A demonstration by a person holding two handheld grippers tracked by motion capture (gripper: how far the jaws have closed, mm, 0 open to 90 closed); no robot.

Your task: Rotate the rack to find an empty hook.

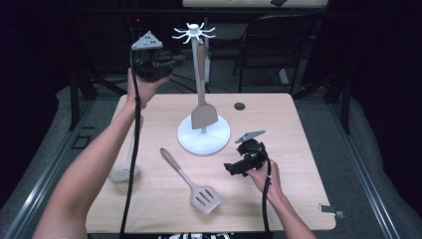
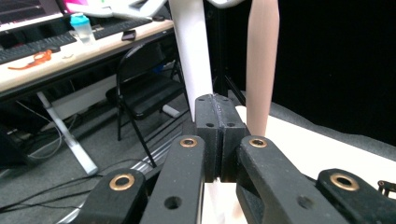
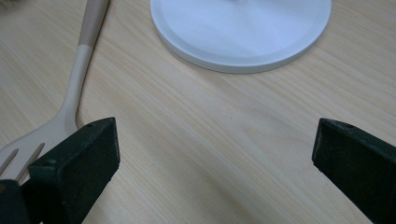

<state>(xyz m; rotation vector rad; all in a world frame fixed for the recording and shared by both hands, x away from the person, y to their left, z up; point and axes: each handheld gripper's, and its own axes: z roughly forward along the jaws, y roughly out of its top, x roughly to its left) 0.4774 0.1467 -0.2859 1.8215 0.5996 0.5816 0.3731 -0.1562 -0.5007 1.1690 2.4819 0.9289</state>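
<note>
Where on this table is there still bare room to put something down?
The far right corner beyond the small hole is bare, as is the right edge past the right gripper. The middle is crowded: the white stand, slotted turner and skimmer sit close together.

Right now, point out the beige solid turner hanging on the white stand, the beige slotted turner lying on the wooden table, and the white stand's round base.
Beige solid turner (image 1: 203, 115): high view, on its flat blade.
Beige slotted turner (image 1: 204, 198): high view, on its slotted blade.
White stand's round base (image 3: 243, 32): right gripper view, on its flat top.
</note>
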